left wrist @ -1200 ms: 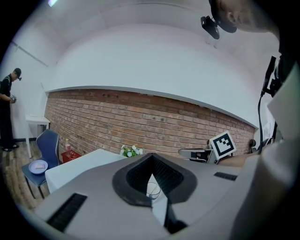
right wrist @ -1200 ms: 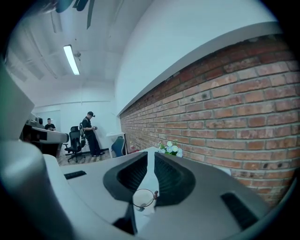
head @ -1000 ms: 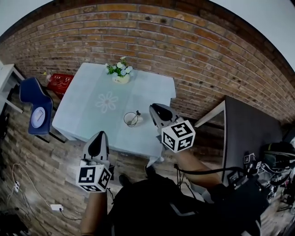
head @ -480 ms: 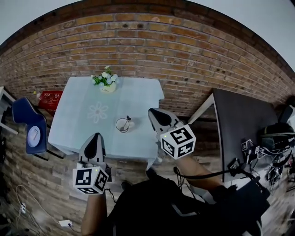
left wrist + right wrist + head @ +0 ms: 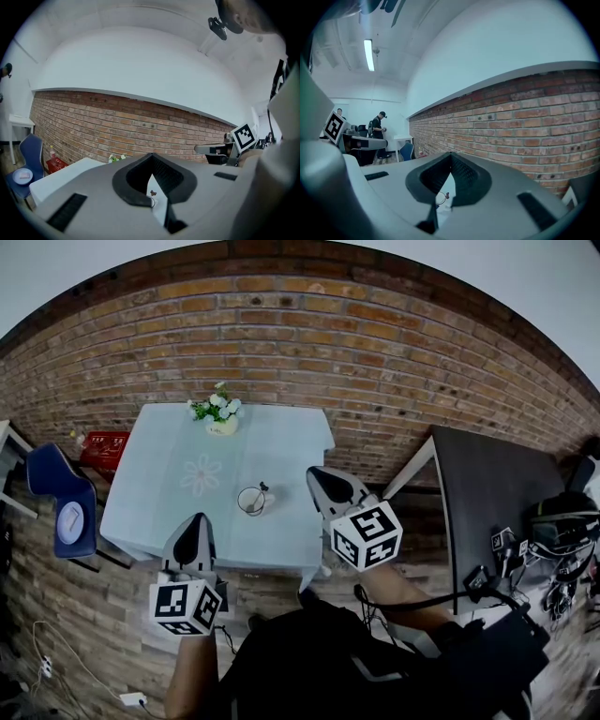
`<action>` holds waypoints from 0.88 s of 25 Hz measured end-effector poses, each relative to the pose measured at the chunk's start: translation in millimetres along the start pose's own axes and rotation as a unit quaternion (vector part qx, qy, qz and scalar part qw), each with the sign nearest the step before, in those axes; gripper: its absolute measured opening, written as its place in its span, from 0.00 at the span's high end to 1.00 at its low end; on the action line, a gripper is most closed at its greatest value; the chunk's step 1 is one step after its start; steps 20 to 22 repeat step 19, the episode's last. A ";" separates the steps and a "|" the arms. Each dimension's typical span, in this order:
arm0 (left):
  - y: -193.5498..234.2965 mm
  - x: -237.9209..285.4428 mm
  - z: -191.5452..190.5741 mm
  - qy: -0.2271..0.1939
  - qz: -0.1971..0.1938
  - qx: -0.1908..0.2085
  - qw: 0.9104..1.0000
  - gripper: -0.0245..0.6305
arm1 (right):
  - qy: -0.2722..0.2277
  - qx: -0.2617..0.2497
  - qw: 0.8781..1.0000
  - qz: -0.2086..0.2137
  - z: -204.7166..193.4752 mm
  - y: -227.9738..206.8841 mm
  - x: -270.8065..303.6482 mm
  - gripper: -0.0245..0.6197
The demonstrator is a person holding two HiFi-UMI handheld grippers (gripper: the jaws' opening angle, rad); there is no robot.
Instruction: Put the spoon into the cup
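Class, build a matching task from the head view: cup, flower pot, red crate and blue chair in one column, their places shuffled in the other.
1 cup
2 flower pot
3 red crate
4 blue chair

A at the table's far edge, by the brick wall
B left of the table, carrying a round white thing
C on the table, spoon inside
D on the floor against the wall

Pairs: 1-C, 2-A, 3-D, 4-B.

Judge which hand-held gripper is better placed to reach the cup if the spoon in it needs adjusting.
Right, probably: the right hand-held gripper shows nearer the cup, level with it; the left hand-held gripper hangs back off the table's near edge. Both are shut, empty.
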State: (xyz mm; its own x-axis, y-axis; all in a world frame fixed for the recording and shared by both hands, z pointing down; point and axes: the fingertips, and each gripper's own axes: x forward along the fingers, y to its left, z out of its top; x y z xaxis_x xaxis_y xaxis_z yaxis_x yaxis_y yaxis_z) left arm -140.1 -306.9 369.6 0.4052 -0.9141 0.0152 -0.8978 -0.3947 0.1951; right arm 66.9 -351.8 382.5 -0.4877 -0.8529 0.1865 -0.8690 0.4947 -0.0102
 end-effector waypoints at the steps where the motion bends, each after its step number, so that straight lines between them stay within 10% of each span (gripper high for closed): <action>1: 0.4 0.1 0.1 0.000 0.001 0.002 1.000 0.95 | -0.001 -0.001 1.000 0.001 1.2 0.5 0.2 0.93; 22: 4.7 3.2 6.0 0.001 0.016 0.016 1.000 0.95 | -0.009 -0.002 1.000 0.001 7.8 -2.9 3.9 0.93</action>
